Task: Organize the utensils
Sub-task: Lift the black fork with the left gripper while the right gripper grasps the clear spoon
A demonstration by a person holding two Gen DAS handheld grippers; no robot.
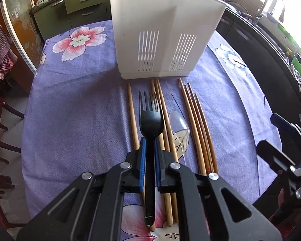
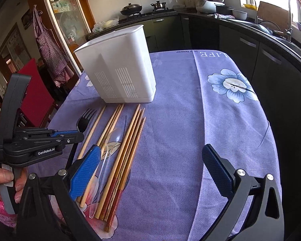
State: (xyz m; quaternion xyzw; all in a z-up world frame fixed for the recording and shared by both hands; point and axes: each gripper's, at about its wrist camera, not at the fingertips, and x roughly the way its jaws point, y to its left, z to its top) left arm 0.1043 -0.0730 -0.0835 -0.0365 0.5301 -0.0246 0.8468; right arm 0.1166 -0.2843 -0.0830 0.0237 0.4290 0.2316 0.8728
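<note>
Your table (image 2: 220,132), under purple floral cloth (image 1: 74,108), carries: white slotted caddy (image 1: 162,40), upright; wooden chopsticks (image 1: 196,124), loose rows; clear plastic spoon (image 1: 179,124) between them.

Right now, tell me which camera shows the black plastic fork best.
The left wrist view: the black plastic fork runs up the frame's middle, tines to handle end, clamped in the left gripper. The right wrist view shows only its tines and head past that gripper.

Bare cloth (image 2: 180,132) right of chopsticks (image 2: 128,140), holder (image 2: 118,70) blocking beyond
</note>
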